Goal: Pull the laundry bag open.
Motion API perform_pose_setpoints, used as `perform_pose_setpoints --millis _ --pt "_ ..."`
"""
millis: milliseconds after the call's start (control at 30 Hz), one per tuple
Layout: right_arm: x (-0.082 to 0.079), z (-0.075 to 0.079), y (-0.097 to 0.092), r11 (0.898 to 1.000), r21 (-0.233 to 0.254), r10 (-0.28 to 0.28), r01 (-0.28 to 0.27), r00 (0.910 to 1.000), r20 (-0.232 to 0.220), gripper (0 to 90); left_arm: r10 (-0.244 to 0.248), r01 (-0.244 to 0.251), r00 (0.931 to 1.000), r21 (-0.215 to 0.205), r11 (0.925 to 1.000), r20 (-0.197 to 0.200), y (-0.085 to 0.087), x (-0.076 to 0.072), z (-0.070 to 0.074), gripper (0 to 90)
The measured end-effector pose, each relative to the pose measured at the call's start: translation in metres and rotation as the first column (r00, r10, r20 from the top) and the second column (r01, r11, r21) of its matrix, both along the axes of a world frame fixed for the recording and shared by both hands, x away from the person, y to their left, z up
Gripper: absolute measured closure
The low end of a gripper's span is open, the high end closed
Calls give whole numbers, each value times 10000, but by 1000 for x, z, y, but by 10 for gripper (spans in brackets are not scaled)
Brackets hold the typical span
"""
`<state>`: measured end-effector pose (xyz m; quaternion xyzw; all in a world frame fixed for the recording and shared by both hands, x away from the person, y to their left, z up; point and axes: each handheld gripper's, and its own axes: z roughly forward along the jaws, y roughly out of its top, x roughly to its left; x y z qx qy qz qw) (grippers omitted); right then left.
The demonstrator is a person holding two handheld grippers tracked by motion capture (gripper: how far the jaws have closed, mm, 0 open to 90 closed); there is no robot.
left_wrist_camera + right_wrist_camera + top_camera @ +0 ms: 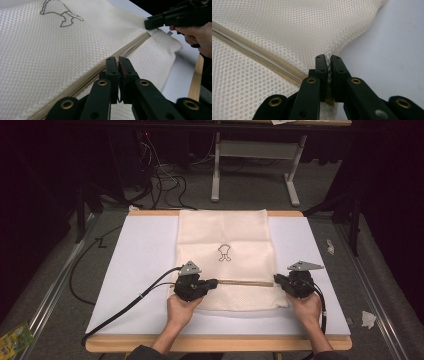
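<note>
Both pairs of jaws are clamped on the mesh laundry bag (225, 260): I have my left gripper (212, 283) pinched at the left end of the zipper (245, 283) and my right gripper (278, 279) closed on the bag's right edge where the zipper ends. Beneath them, the table (150, 342) carries a white sheet (140, 270), and the cream bag lies flat along its middle, reaching the far edge, with a small outline emblem (225, 252) just beyond the zipper.
</note>
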<state>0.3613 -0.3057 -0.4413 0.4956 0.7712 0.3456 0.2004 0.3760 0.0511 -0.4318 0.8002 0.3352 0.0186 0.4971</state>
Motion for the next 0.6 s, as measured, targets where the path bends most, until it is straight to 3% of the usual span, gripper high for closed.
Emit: perform_pose_setpoints --millis 600 --pt "1 0 0 10000 23 3 -3 10000 62 865 411 -411 9991 0 9992 -47 22 1 2 875"
